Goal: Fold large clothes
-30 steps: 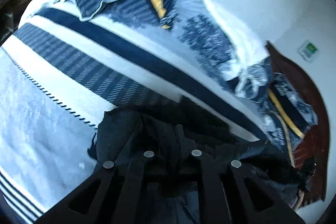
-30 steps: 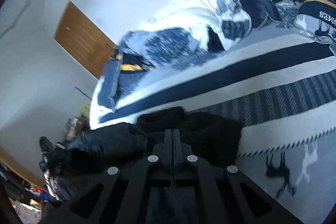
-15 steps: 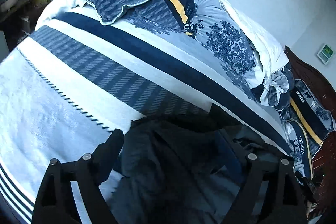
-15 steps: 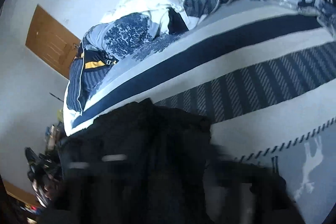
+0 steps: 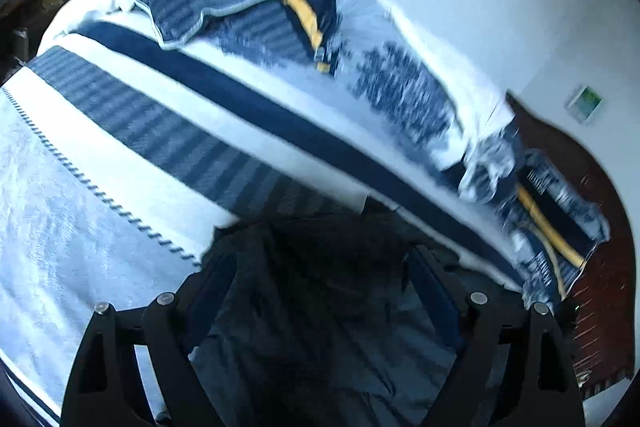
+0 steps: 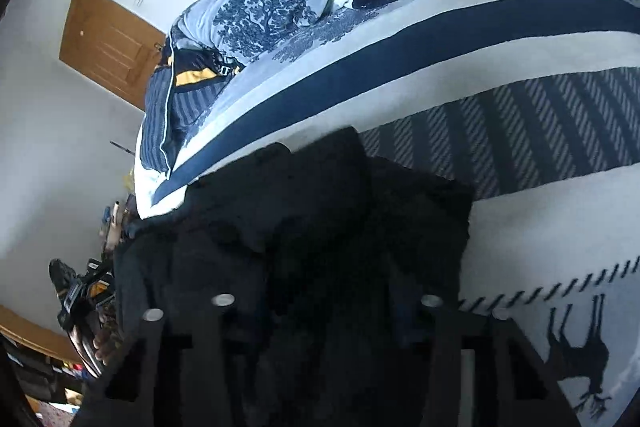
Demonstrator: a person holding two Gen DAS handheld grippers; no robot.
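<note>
A dark, nearly black garment (image 5: 320, 327) lies bunched on the striped bed cover (image 5: 120, 187). My left gripper (image 5: 320, 259) stands wide open over it, one finger on each side of the cloth, and the pads do not press on it. In the right wrist view the same garment (image 6: 328, 211) fills the lower middle. My right gripper (image 6: 332, 295) hovers low over it with its jaws half apart and closing. Dark folds lie between them, but the fingertips are hard to make out against the cloth.
A blue and white quilt (image 6: 272, 11) and pillows (image 5: 552, 227) are heaped along the far side of the bed by the wall. A wooden door (image 6: 108, 43) stands beyond the bed's end. A hand (image 6: 105, 341) with a black device shows at the lower left.
Both grippers were shut on the dark garment a second ago and have since let go. The left now stands wide open. The right has sunk towards the cloth and its jaws have narrowed again.
</note>
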